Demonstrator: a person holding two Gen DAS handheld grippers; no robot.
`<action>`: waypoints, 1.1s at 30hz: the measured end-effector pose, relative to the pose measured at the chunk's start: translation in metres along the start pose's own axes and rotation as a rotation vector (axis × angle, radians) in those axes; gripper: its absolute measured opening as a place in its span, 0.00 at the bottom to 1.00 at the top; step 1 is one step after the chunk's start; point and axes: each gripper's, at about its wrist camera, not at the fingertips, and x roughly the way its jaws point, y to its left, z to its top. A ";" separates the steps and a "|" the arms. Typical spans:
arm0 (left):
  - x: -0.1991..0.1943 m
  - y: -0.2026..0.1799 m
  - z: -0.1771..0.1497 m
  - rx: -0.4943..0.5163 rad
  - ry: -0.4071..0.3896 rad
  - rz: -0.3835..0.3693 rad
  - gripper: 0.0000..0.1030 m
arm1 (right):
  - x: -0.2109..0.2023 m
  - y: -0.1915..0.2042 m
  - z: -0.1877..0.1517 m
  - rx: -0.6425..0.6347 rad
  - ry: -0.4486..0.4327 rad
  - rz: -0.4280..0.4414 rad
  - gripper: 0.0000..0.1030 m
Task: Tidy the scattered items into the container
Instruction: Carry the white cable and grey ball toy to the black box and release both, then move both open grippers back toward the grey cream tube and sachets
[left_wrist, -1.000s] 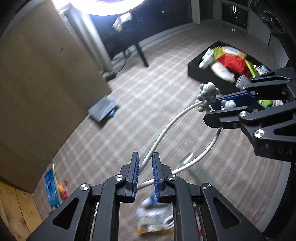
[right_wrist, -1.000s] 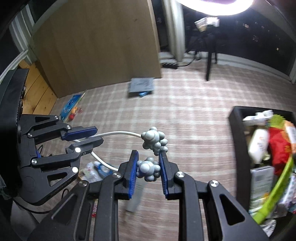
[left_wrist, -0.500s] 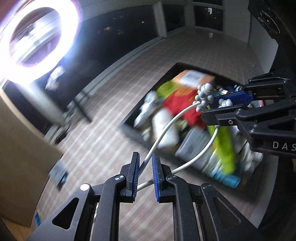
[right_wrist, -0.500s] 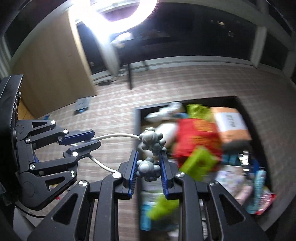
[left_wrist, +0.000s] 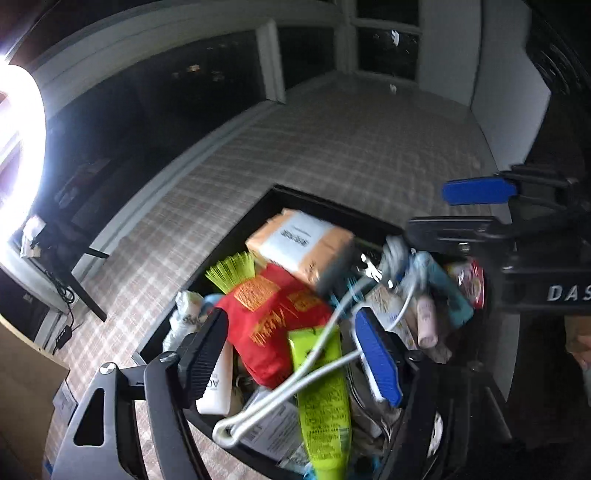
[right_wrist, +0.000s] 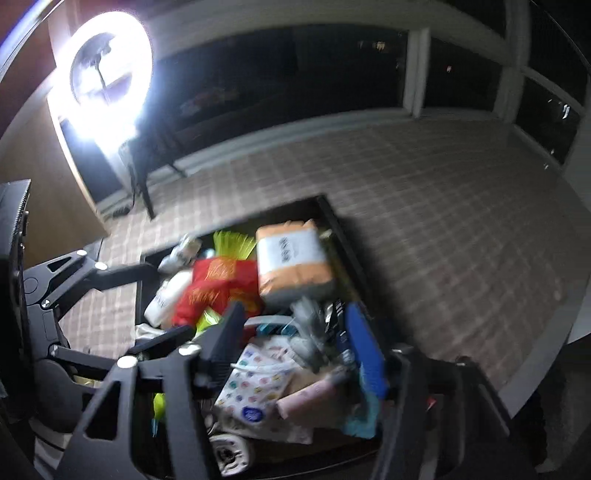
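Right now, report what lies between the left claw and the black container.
Left wrist view: the white wire massager, loose between the opening jaws of the left claw, draped over the red bag and green tube in the black container.

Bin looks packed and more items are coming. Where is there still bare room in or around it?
Inside the black bin, the only gap shows along the far wall behind the orange pack. The middle is heaped: red bag, green tube, white wire massager. The checked carpet beyond the bin is bare.
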 end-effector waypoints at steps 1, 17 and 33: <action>-0.001 0.003 -0.001 -0.010 0.003 0.002 0.51 | -0.002 -0.001 0.001 -0.003 -0.007 0.002 0.57; -0.050 0.072 -0.076 -0.268 0.079 0.142 0.51 | 0.005 0.067 0.002 -0.090 -0.006 0.139 0.58; -0.179 0.206 -0.299 -0.816 0.128 0.400 0.52 | 0.030 0.230 -0.036 -0.328 0.100 0.369 0.58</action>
